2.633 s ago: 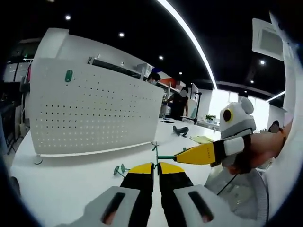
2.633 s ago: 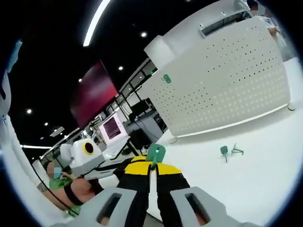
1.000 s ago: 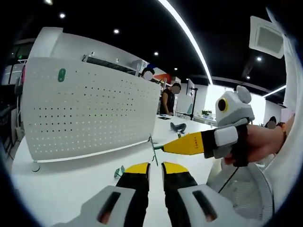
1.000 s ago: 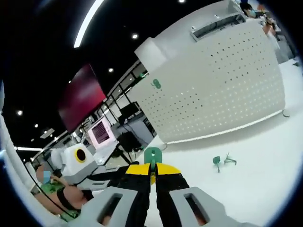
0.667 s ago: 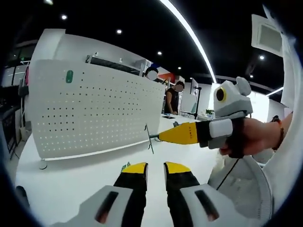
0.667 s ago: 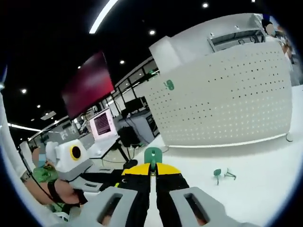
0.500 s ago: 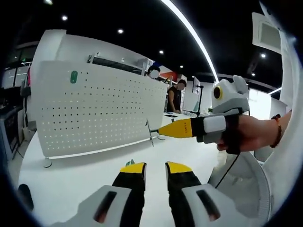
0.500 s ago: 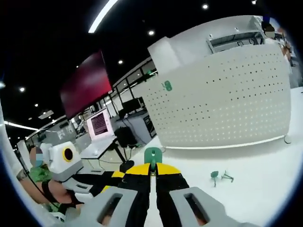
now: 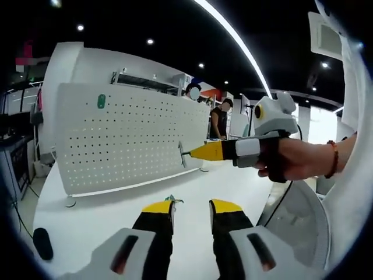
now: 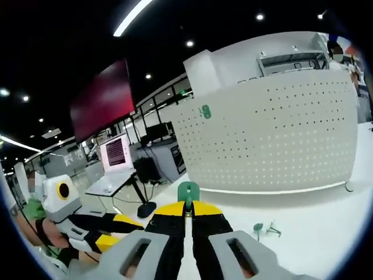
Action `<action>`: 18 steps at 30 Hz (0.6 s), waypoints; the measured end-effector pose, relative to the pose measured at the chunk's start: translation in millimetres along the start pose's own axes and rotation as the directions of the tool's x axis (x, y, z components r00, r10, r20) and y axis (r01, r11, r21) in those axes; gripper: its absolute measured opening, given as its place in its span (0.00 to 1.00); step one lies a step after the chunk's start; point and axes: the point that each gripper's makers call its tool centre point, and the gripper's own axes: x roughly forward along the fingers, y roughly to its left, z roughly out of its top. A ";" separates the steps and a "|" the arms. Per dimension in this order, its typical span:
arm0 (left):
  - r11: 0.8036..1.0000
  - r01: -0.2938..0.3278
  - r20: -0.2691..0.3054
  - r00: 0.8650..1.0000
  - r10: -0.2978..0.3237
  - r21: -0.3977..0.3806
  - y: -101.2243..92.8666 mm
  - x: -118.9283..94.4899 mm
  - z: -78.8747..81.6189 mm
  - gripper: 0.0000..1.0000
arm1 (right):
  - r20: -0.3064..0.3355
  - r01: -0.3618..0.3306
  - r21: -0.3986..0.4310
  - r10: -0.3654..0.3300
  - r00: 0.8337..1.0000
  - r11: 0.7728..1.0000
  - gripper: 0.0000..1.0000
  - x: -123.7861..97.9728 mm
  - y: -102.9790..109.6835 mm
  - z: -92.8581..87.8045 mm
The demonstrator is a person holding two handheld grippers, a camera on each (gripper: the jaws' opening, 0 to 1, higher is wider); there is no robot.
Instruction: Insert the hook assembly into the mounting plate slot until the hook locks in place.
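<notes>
The white perforated mounting plate (image 9: pixel 134 146) stands upright on the white table (image 9: pixel 111 221), with one green hook (image 9: pixel 101 101) fixed near its upper left. My right gripper (image 9: pixel 195 153), held by a hand, comes in from the right, shut on the hook assembly (image 9: pixel 182 155), whose wire end hangs just before the plate's right part. In the right gripper view the green hook assembly (image 10: pixel 187 189) sticks up between my right gripper's (image 10: pixel 186 205) closed jaws, facing the plate (image 10: pixel 274 134). My left gripper (image 9: pixel 191 207) hangs low with nothing between its parted jaws.
A spare green hook (image 10: pixel 259 228) lies on the table (image 10: pixel 326 233) below the plate, also peeking past my left jaw as a green hook (image 9: pixel 170 199). A small black object (image 9: pixel 42 244) sits at the table's left edge. People (image 9: pixel 220 119) stand far behind. A monitor (image 10: pixel 116 153) is off-table.
My left gripper has opened and dropped away from the hook assembly. The right gripper has carried the assembly up and toward the plate.
</notes>
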 end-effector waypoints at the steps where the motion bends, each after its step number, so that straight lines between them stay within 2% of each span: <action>1: 1.000 -0.002 0.002 1.000 0.002 -0.006 0.9 -1.8 0.3 0.27 | 0.006 0.005 -0.006 -0.005 1.000 1.000 0.01 1.9 -0.6 1.8; 18: 1.000 -0.021 0.012 1.000 0.021 -0.006 6.0 -18.4 -2.5 0.28 | 0.101 0.074 -0.078 -0.066 0.993 0.994 0.01 23.8 -12.7 40.1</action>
